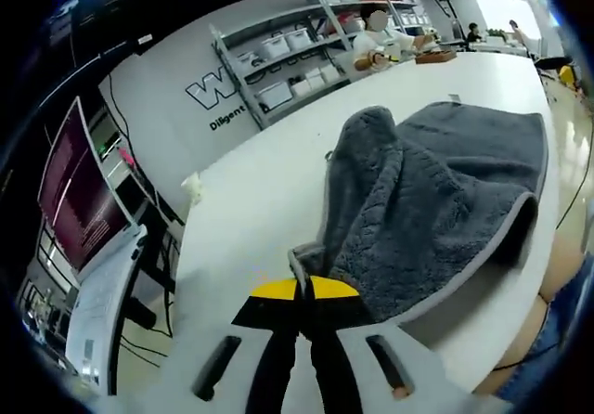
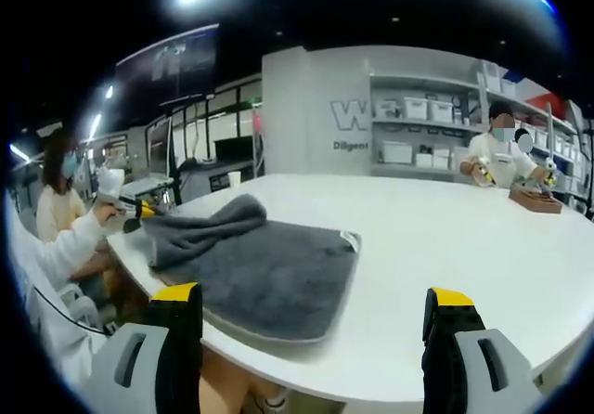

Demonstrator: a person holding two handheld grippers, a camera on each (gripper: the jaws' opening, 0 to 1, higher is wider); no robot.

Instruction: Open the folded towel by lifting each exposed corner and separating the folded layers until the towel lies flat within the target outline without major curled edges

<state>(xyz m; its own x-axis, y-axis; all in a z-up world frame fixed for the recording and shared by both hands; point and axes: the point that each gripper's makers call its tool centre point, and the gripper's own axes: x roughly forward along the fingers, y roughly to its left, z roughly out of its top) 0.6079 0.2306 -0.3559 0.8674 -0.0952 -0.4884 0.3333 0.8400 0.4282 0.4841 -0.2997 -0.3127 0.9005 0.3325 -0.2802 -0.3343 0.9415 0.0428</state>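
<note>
1. The towel (image 2: 255, 270) lies on the white table (image 2: 445, 247), close to its near edge, with one layer bunched and raised along one side.
2. In the left gripper view, the left gripper (image 1: 304, 284) is closed, and a towel corner appears to be pinched between its jaws just above the table (image 1: 251, 200).
3. The right gripper (image 2: 311, 326) is held wide open with nothing in it, apart from the towel, off the table's near edge.
4. The step in hand is judged to be the peeling back of a folded layer; no target outline can be made out.
5. Next, the pinched corner should be carried outward and laid flat, while the far layer is held down.
</note>
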